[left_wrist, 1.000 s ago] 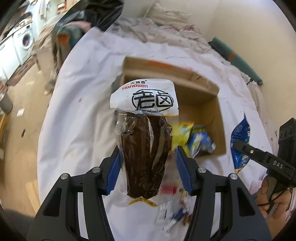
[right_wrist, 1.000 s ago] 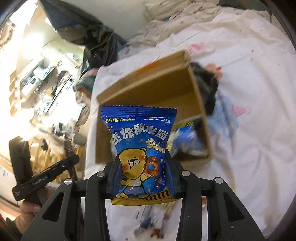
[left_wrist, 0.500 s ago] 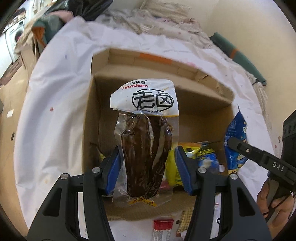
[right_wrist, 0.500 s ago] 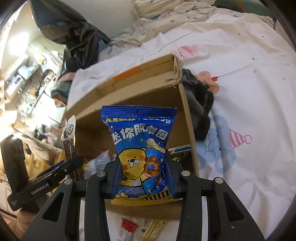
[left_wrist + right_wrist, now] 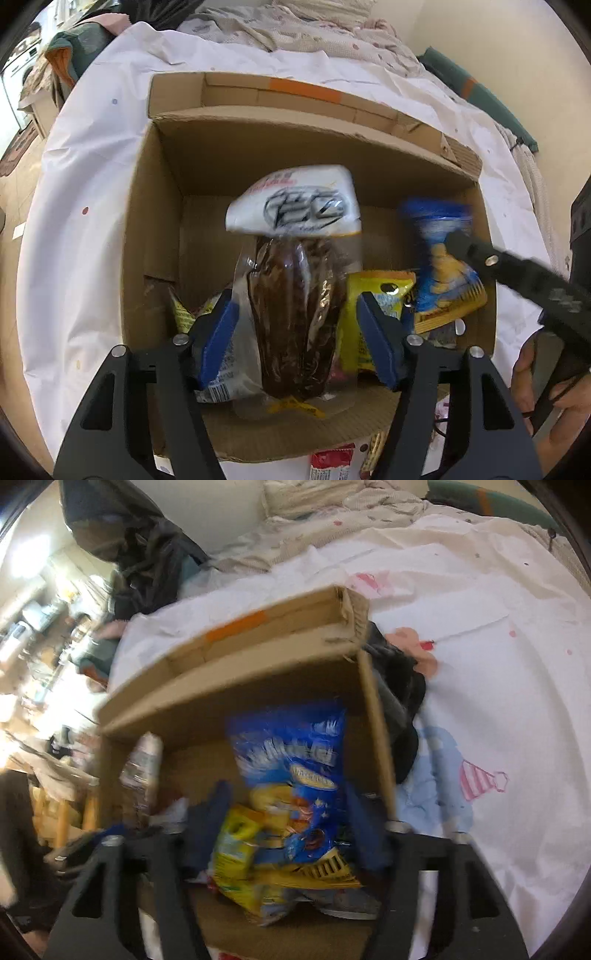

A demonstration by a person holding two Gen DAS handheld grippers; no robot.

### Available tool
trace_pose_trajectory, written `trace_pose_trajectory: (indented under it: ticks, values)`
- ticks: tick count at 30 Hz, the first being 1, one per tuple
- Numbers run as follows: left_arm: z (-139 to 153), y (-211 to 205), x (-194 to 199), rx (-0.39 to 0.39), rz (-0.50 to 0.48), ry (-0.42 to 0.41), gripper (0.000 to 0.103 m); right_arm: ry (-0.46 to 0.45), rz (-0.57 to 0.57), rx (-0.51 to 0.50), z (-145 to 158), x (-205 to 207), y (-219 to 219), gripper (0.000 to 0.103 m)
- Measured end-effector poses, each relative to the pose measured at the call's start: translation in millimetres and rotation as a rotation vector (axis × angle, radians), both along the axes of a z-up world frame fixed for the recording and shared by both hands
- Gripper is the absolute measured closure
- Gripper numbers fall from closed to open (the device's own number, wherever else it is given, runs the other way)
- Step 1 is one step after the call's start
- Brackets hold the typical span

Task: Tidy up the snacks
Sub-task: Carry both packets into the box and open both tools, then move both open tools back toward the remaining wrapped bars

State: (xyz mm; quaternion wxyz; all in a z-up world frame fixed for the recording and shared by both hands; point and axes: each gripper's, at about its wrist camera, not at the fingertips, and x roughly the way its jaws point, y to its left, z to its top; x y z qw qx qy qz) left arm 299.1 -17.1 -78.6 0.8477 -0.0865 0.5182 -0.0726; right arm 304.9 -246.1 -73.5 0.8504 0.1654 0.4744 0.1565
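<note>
An open cardboard box [image 5: 155,206] lies on a white sheet. My left gripper [image 5: 299,328] is open over the box; the clear pack of dark brown snack with a white label [image 5: 295,295] hangs loose between its blue pads [image 5: 218,332]. My right gripper [image 5: 284,823] is open too, with the blue bear snack bag [image 5: 295,775] between its fingers, blurred, inside the box [image 5: 373,738]. That blue bag [image 5: 439,273] also shows in the left wrist view at the box's right side. A yellow packet [image 5: 365,306] and others lie on the box floor.
Small red and brown snack sticks [image 5: 332,461] lie on the sheet in front of the box. A dark cloth [image 5: 399,686] lies against the box's right wall. Rumpled bedding [image 5: 295,22] is behind the box. A dark bag [image 5: 129,542] stands at the back left.
Both grippers moved forward and down into the box and opened. The brown snack pack and the blue bag have come loose from the pads and tilt, blurred with motion.
</note>
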Motion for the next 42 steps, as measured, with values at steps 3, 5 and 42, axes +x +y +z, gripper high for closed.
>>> trace_pose_trajectory:
  ticks: [3, 5, 42]
  values:
    - [4.0, -2.2, -2.5, 0.01, -0.008, -0.005, 0.02, -0.025, 0.017, -0.019, 6.0, -3.7, 2.2, 0.024]
    - [7.5, -1.8, -4.5, 0.016, -0.006, -0.02, 0.019, -0.036, 0.021, -0.033, 8.7, -5.5, 3.8, 0.024]
    - [19.6, 26.9, -91.2, 0.018, 0.046, 0.002, 0.018, 0.032, -0.064, 0.043, 16.0, -85.8, -32.4, 0.023]
